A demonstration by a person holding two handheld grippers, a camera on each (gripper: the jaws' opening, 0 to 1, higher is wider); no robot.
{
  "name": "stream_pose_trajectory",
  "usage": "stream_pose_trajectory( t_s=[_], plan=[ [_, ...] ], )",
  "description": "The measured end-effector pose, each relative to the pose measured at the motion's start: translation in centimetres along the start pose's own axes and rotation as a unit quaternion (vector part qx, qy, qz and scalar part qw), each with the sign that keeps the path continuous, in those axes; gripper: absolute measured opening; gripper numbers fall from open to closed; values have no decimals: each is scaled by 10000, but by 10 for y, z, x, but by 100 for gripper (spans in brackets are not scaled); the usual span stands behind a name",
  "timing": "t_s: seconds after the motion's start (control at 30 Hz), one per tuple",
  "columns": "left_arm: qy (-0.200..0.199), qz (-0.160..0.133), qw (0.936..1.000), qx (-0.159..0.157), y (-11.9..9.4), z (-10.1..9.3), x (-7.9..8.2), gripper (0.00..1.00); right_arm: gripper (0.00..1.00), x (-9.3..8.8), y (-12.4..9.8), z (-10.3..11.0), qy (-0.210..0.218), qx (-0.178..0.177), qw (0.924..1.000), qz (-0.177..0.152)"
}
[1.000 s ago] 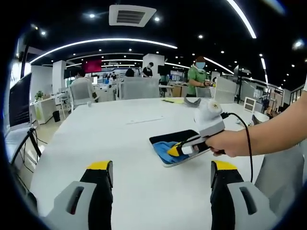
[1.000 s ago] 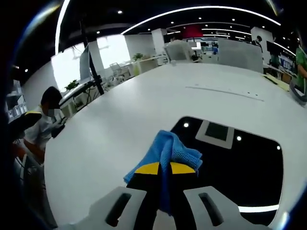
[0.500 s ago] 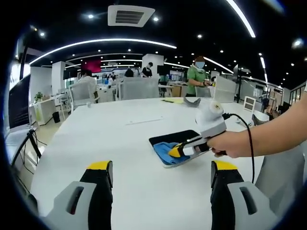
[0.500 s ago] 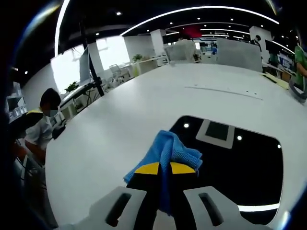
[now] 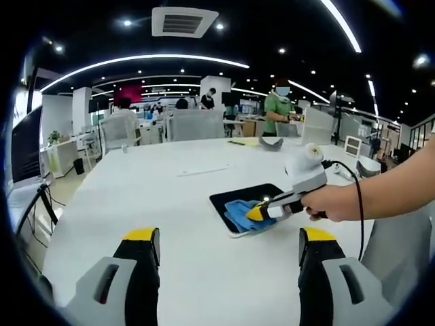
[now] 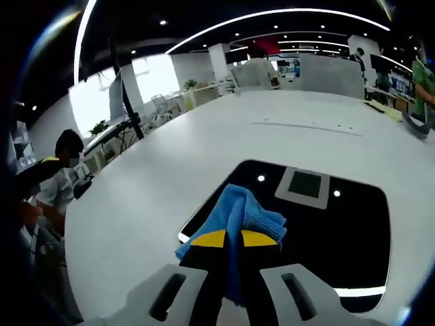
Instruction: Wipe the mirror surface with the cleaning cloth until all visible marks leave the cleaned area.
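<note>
A dark rectangular mirror (image 5: 239, 199) (image 6: 340, 231) lies flat on the white table (image 5: 170, 197), reflecting ceiling lights. My right gripper (image 6: 235, 239) (image 5: 262, 211), held by a hand coming in from the right in the left gripper view, is shut on a blue cleaning cloth (image 6: 238, 214) (image 5: 241, 214). The cloth rests on the mirror's near-left part. My left gripper (image 5: 225, 246) hovers open over the table, well short of the mirror, with nothing between its yellow-tipped jaws.
The table (image 6: 170, 170) is wide and white with a faint seam line (image 5: 204, 170). A person's forearm (image 5: 387, 190) reaches in from the right. Chairs (image 5: 197, 125) and people stand beyond the far edge. A seated person (image 6: 61, 170) is at the left.
The right gripper has slid the cloth further onto the mirror, toward its middle. The left gripper has stayed still and open.
</note>
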State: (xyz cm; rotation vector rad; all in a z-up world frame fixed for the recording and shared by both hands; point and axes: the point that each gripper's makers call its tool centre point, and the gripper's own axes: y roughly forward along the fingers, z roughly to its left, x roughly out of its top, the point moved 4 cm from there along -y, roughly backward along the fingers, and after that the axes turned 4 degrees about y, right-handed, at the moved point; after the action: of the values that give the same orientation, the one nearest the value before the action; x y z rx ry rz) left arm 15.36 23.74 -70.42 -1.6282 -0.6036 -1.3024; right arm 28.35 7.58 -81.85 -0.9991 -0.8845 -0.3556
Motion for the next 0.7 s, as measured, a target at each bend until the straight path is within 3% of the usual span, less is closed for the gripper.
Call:
stream_pose_trajectory(
  t_s=[0.7],
  plan=[
    [56,11,9999,-106,3,-7,2,84,1,-7,-20,-24,260,-181,9994,-116]
  ],
)
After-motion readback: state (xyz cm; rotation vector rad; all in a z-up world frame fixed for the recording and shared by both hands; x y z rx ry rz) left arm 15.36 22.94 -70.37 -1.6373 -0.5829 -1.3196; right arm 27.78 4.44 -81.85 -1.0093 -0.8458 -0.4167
